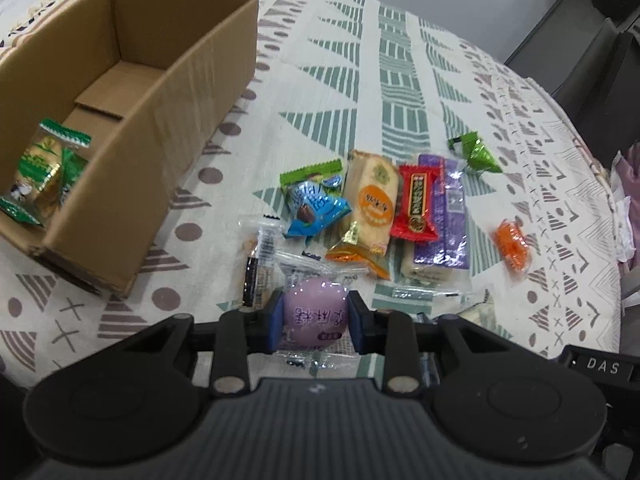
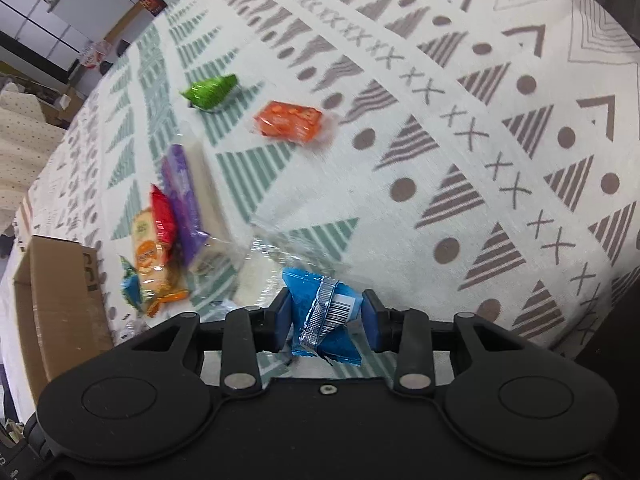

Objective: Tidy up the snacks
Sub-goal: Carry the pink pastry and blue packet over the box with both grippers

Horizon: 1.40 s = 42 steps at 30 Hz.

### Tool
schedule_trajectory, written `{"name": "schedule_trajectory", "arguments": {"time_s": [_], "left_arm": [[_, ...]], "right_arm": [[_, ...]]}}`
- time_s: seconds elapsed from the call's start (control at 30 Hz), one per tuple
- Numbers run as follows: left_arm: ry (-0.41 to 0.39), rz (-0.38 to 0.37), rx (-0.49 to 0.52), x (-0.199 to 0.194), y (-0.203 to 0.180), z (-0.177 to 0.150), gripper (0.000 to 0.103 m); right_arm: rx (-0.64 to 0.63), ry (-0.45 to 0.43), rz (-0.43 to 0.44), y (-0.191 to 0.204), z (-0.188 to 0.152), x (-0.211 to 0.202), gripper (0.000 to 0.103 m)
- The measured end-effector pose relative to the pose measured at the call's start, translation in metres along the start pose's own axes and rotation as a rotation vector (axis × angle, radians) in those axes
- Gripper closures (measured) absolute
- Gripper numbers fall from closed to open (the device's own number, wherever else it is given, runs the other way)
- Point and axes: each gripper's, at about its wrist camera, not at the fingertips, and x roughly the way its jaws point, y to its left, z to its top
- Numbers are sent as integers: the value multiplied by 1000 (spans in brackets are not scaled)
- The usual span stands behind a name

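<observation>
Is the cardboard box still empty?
No, the cardboard box already holds one green-wrapped snack at its near end.

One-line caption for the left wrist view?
Left gripper clamps a round purple wrapped snack beside the open cardboard box on the patterned tablecloth.

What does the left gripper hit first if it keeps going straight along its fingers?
The left gripper, shut on the purple round snack, would likely press it into the patterned tablecloth; depth unclear.

Home room, patterned tablecloth [image 1: 400, 80], white cabinets [image 2: 60, 28], clutter behind
</observation>
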Motion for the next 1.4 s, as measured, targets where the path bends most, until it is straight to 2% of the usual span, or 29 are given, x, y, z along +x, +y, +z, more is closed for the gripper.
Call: {"name": "schedule_trajectory", "arguments": {"time_s": [0.67,1.4], "left_arm": [[-109,-40,0,-70,21,9,71],[-251,-45,-20,-138,61,34,72]], "right_arm": [[-132,-144,148,69,-22,-55,69],[-256,-286,244,145,-57,-103,69]]}}
